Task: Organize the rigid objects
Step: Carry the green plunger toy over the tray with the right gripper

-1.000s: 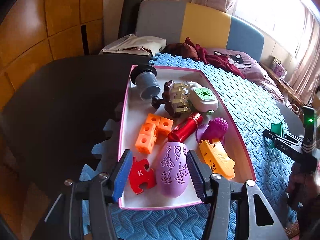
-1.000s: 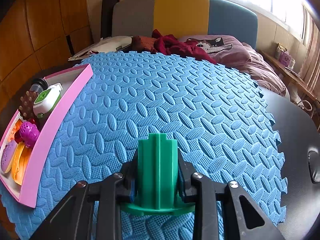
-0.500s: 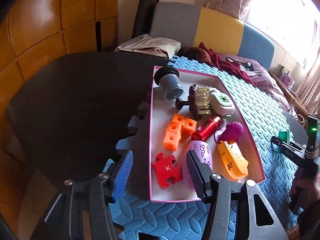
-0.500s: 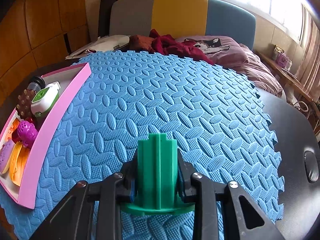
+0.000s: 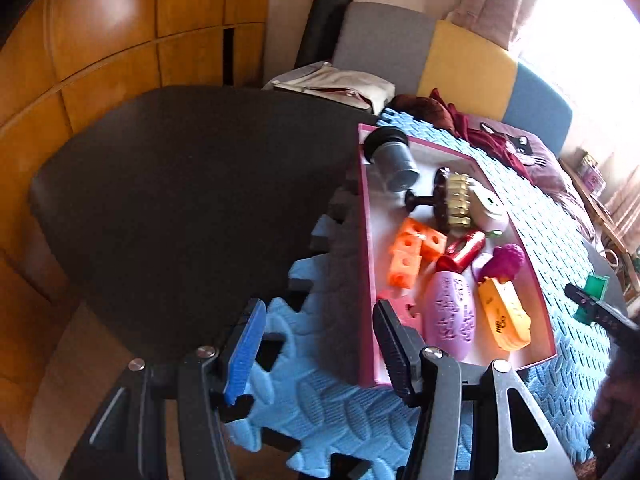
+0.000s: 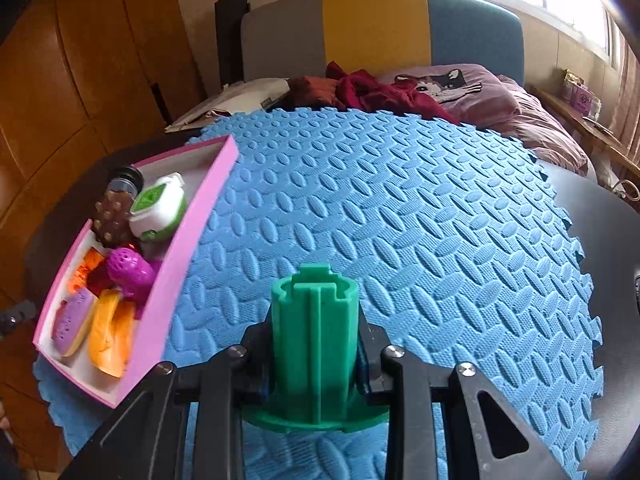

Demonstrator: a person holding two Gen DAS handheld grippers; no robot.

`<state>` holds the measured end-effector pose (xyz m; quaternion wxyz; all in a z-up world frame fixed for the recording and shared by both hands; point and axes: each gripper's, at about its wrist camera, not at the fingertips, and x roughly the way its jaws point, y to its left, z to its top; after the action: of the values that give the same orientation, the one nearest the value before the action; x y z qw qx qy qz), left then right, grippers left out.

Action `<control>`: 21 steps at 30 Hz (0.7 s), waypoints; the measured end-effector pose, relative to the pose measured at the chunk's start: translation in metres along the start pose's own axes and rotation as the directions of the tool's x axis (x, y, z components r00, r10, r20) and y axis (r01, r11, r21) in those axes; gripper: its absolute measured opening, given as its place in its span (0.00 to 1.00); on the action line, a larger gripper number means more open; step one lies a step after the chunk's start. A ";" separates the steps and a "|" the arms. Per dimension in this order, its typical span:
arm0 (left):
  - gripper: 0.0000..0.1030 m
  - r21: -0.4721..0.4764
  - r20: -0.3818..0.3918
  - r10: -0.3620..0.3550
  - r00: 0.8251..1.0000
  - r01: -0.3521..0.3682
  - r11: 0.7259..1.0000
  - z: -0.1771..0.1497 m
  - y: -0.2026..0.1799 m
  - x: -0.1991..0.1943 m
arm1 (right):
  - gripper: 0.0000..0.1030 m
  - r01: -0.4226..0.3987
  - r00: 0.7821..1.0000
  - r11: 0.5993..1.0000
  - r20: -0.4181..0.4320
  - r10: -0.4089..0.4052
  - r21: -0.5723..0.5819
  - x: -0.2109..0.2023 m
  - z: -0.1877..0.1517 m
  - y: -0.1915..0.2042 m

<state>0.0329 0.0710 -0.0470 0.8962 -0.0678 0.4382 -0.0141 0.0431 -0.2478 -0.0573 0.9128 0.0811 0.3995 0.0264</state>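
A pink-rimmed white tray [image 5: 365, 264] on the blue foam mat [image 6: 400, 216] holds several toys: a grey cup [image 5: 396, 160], orange blocks [image 5: 412, 248], a red cylinder [image 5: 462, 250], a purple perforated oval [image 5: 450, 318], an orange piece [image 5: 504, 318] and a magenta ball [image 5: 506, 260]. My left gripper [image 5: 316, 344] is open and empty, left of the tray's near corner. My right gripper [image 6: 316, 344] is shut on a green ribbed cylinder with a flange [image 6: 316, 340], above the mat, right of the tray [image 6: 176, 272]. It also shows in the left wrist view [image 5: 592, 292].
The mat lies on a dark table [image 5: 180, 184] whose bare part is left of the tray. A sofa with grey, yellow and blue cushions [image 6: 380, 36], red cloth [image 6: 372, 92] and a pink pillow [image 6: 480, 92] stands behind. Wooden panels [image 5: 80, 60] are at the left.
My left gripper has drawn back and swung left, away from the tray, still open. My right gripper has moved left toward the tray with the green cylinder in it.
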 end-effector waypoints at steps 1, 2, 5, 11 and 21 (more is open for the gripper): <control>0.55 -0.008 -0.002 0.003 1.000 -0.003 1.000 -0.001 0.003 0.000 | 0.28 -0.023 1.000 1.000 0.013 0.024 -0.013 -0.004 0.003 0.009; 0.55 -0.015 -0.003 0.006 1.000 -0.006 1.000 -0.001 0.005 0.001 | 0.28 -0.058 0.998 0.998 0.021 0.059 -0.025 -0.008 0.007 0.020; 0.55 -0.030 -0.006 0.008 1.000 -0.008 1.000 -0.001 0.010 0.002 | 0.28 -0.155 0.987 0.984 0.031 0.158 -0.082 -0.016 0.015 0.056; 0.55 -0.031 0.001 -0.004 1.000 0.004 1.000 0.000 0.012 -0.001 | 0.28 -0.304 0.953 0.929 -0.062 0.297 -0.210 -0.002 0.018 0.133; 0.55 -0.031 -0.009 -0.009 1.000 0.009 0.999 -0.001 0.013 0.001 | 0.28 -0.343 0.924 0.915 -0.250 0.288 -0.213 0.067 0.024 0.169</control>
<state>0.0319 0.0839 -0.0504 0.8930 -0.0837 0.4420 -0.0116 0.1092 -0.0771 -0.0615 0.8508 0.0247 0.4701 0.2333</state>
